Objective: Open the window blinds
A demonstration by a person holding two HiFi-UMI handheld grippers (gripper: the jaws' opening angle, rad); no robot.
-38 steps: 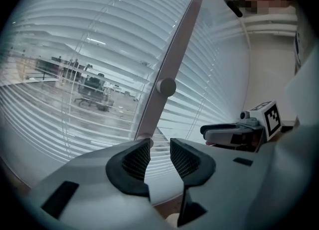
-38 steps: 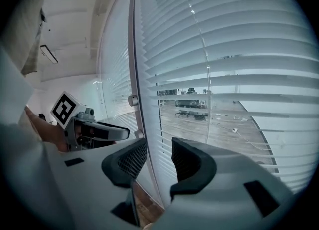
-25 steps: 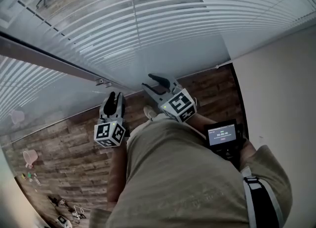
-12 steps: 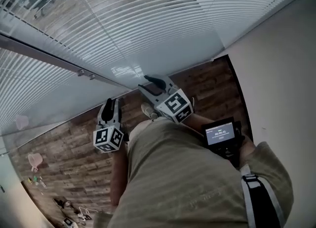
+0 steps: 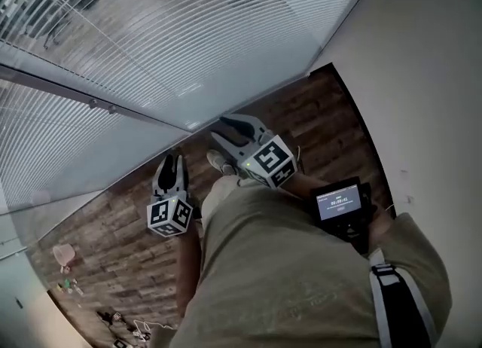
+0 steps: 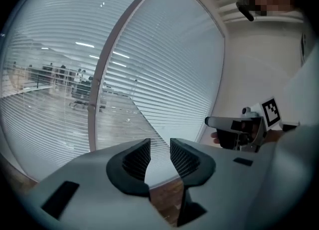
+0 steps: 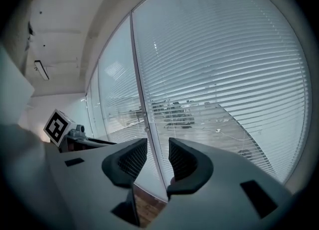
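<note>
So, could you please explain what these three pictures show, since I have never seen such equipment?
A person holds a left hand-held gripper and a right hand-held gripper, tools with two jaws. The head view comes from a camera on the person's head, looking down at both, the lowered window blinds and the wooden floor. The other two pictures come from a camera riding on each one, looking along its jaws. Both pairs of jaws stand apart, holding nothing.
</note>
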